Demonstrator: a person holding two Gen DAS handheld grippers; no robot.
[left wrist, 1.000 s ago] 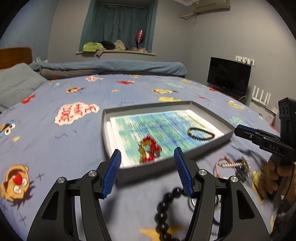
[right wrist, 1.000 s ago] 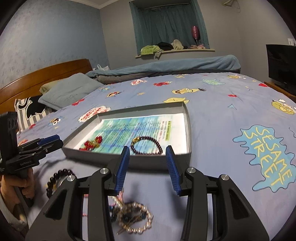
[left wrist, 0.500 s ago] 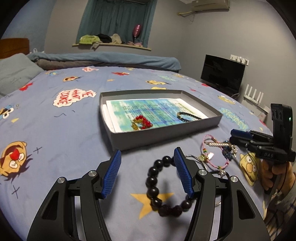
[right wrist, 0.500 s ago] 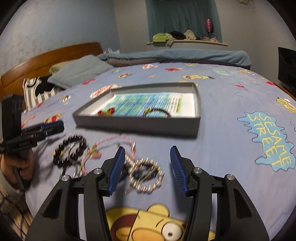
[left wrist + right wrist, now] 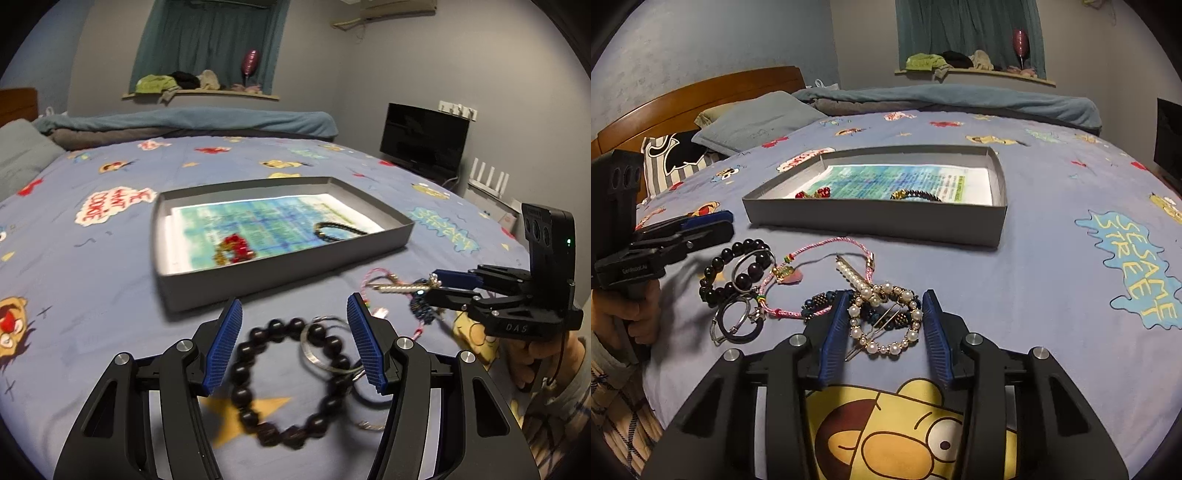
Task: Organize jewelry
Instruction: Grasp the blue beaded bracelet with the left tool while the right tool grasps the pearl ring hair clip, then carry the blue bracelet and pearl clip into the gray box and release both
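On the bed, both hand-held grippers, left (image 5: 294,341) and right (image 5: 885,332), hung spread over black beads (image 5: 288,384) and a pearl clip (image 5: 884,325); closing to grasp likely came next.

The left gripper (image 5: 293,343) is held low, its blue pads (image 5: 224,345) wide apart. The right gripper (image 5: 884,334) is also low with its jaws spread. A bare hand (image 5: 635,314) grips each handle from below.
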